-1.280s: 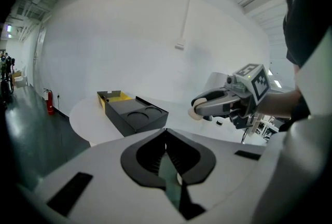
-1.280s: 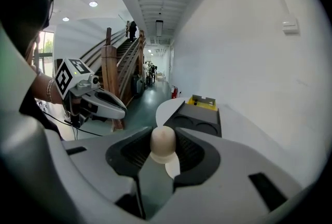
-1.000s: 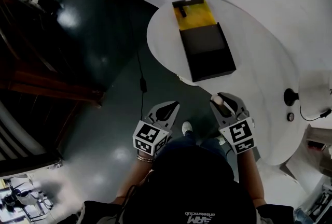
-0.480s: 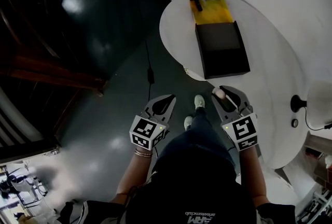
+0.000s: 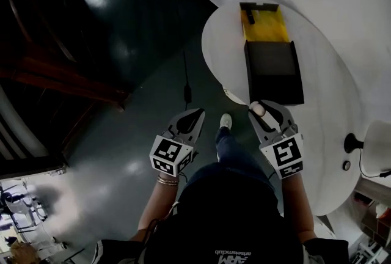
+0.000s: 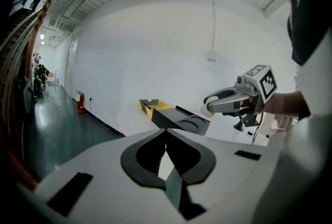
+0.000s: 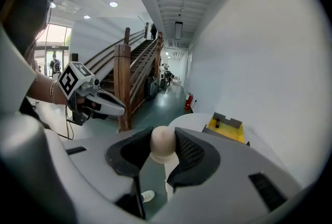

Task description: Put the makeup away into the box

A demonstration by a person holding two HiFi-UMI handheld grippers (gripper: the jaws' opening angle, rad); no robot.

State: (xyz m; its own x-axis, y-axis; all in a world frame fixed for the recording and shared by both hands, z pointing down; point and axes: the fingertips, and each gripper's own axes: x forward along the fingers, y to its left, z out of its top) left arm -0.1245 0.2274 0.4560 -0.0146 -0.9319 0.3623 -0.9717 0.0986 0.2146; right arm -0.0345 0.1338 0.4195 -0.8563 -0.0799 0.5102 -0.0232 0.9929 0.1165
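Note:
A pale beige makeup sponge (image 5: 257, 109) sits between the jaws of my right gripper (image 5: 265, 107), which is shut on it just off the near edge of the white round table (image 5: 330, 134). In the right gripper view the sponge (image 7: 163, 144) stands between the ribbed pads. The box lies on the table ahead: a black tray (image 5: 273, 72) with a yellow section (image 5: 264, 24) at its far end, where a small dark item lies. My left gripper (image 5: 197, 113) hangs over the dark floor left of the table, jaws shut and empty (image 6: 166, 131).
A wooden staircase (image 5: 61, 73) runs along the left. A black cable (image 5: 186, 82) trails over the floor by the table. A small black stand (image 5: 350, 143) and a white object (image 5: 379, 137) sit at the table's right edge. The person's shoe (image 5: 225, 120) shows between the grippers.
The person has walked toward the table, so the box now lies closer and straight ahead of the right gripper. Both grippers moved with the person; the sponge stays gripped.

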